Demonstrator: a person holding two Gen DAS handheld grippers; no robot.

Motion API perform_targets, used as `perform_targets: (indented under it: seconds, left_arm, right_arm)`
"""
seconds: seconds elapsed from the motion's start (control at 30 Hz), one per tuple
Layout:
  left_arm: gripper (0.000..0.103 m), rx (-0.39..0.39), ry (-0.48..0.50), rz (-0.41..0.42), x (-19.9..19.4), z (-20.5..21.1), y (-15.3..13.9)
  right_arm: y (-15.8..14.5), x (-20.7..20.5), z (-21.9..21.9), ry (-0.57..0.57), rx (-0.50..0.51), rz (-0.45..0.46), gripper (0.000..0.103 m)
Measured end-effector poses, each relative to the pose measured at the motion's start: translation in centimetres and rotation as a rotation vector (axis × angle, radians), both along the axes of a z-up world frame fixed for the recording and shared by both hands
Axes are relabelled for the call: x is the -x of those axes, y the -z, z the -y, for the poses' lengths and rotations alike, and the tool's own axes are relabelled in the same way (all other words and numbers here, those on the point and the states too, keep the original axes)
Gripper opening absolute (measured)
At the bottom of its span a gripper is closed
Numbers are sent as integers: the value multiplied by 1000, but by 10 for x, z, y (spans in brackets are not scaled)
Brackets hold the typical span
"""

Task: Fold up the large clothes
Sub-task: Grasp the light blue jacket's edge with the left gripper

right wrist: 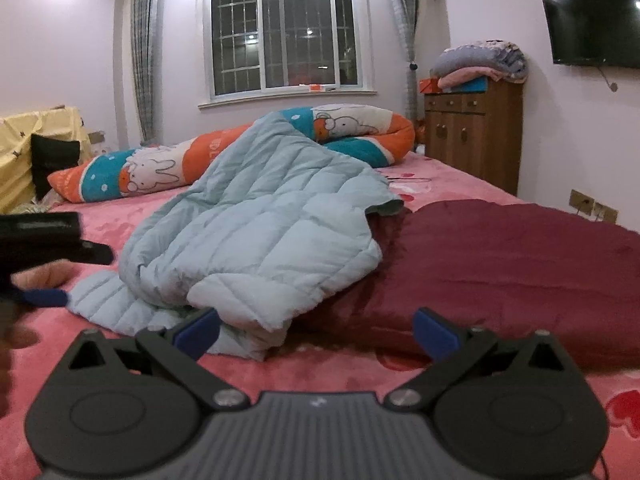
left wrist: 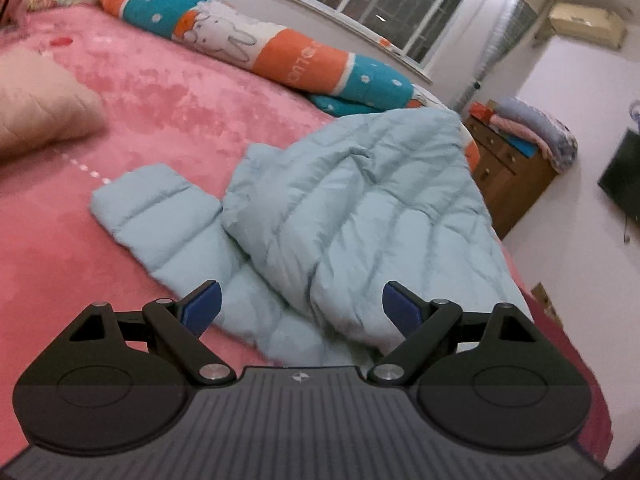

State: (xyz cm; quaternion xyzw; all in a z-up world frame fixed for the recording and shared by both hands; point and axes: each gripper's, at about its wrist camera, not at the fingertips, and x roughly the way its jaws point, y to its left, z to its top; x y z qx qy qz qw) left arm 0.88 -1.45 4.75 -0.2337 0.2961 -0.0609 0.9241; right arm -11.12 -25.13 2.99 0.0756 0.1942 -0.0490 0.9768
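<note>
Lying crumpled in the middle of both frames, a pale blue quilted jacket (left wrist: 344, 208) sits on a pink bedspread (left wrist: 152, 92), one sleeve (left wrist: 152, 204) flat and stretched toward centre left in the left wrist view.

Left gripper (left wrist: 301, 306): jaws spread wide, nothing between the blue pads (left wrist: 202, 308), hovering at the jacket's near edge at lower centre. The same tool appears at the left edge of the right wrist view, a hand (right wrist: 40, 278) on it, beside the sleeve.

Right gripper (right wrist: 318, 332): jaws also wide apart and empty; its left pad (right wrist: 198, 330) is close to a bunched fold of jacket, contact unclear.

Dark red garment (right wrist: 500, 276) lies flat at centre right of the right wrist view, its edge under the jacket's hem.

Long rabbit-print bolster (right wrist: 160, 168) runs behind the jacket. Wooden cabinet (right wrist: 472, 132) with folded blankets at upper right; barred window (right wrist: 280, 28) at top centre; wall-mounted screen (right wrist: 592, 20) top right.
</note>
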Motion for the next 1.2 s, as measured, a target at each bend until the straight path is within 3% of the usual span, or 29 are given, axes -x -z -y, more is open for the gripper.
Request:
perform_targets:
  seconds: [0.27,0.43,0.6,0.67,0.73,0.77,0.8,0.83,0.93,1.2]
  left_arm:
    - [103,175,-75,-49,-36,-9,22]
    - [103,222,-94,-66,-48,-8,29]
    - [102,220,-83,-64,-57,5,29]
    - [90,217,-85,-66,-62,9,28]
    - [65,220,-82,-65,-61,12,26]
    - [58,213,-86,-69,-61,14,25]
    - [41,204,-88,-78,-60,15,24]
    - [30,197,-89,-83,-59,15,23]
    - [13,169,-94,-67,-57,17,13]
    - [6,85,-154,5,-19,-2,-37]
  right_arm:
    - [5,-15,19,-9,-95,-16,102]
    - [8,-18,32,9,-161,-32,102]
    - [10,-20,37,4,-193,-49,102]
    - [11,-20,37,-2,-195,-51,102]
    - [11,-20,38,-6,-199,-51,102]
    - [11,-20,38,-6,-200,-51,102]
    - [11,-20,38,-5,-201,-51,102]
    - [11,-20,39,-5,-203,-52,102]
    - [12,-20,40,-1,-208,-55,102]
    - [12,-19,44,4,-221,-45,102]
